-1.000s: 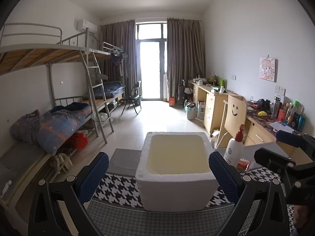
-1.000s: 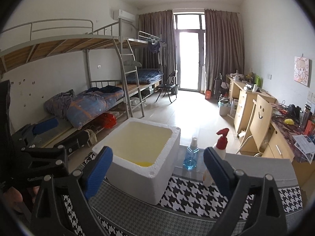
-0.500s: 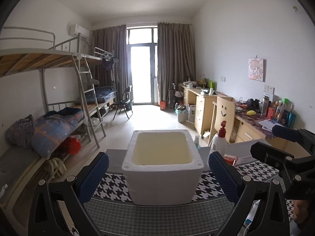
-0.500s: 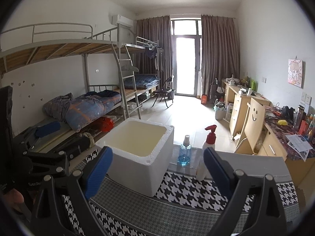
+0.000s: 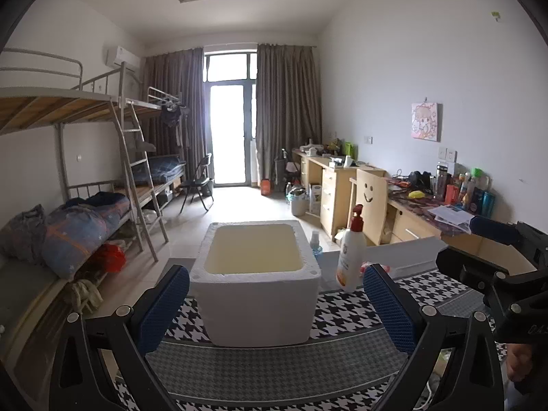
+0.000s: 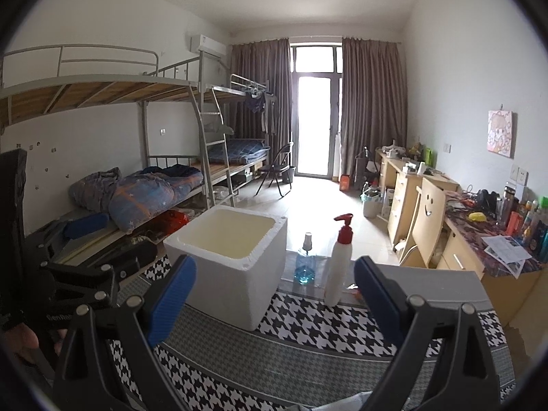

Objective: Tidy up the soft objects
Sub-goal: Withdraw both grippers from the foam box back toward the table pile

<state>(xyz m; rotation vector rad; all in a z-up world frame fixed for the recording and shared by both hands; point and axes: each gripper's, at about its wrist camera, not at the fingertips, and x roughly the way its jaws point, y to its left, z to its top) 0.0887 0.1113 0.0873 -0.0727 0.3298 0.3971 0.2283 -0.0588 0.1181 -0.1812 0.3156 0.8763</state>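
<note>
Soft objects themselves: none clearly in either wrist view now. Only hint is a pale scrap at bottom edge of right view, too cut off to identify, so their whereabouts can't be told. Likely destination, the white foam box [image 5: 256, 303], sits on the houndstooth cloth [image 6: 318, 322] w/ its top open; interior looks bare as far as visible, floor of it partly hidden by the rim. Judging by that, sorting hasn't visibly begun or nothing has gone in; basically all of it left.

Left gripper [image 5: 272, 304]: jaws spread wide, nothing between, box straight ahead. Right gripper [image 6: 275, 296]: also spread wide, holding nothing, box ahead-left.

Just right of box: white pump bottle w/ red top [image 6: 337, 263] and small blue-liquid bottle [image 6: 304, 265], both upright. Beyond: bunk bed w/ bedding [image 5: 73, 236] left, desks [image 5: 342, 185] right.
</note>
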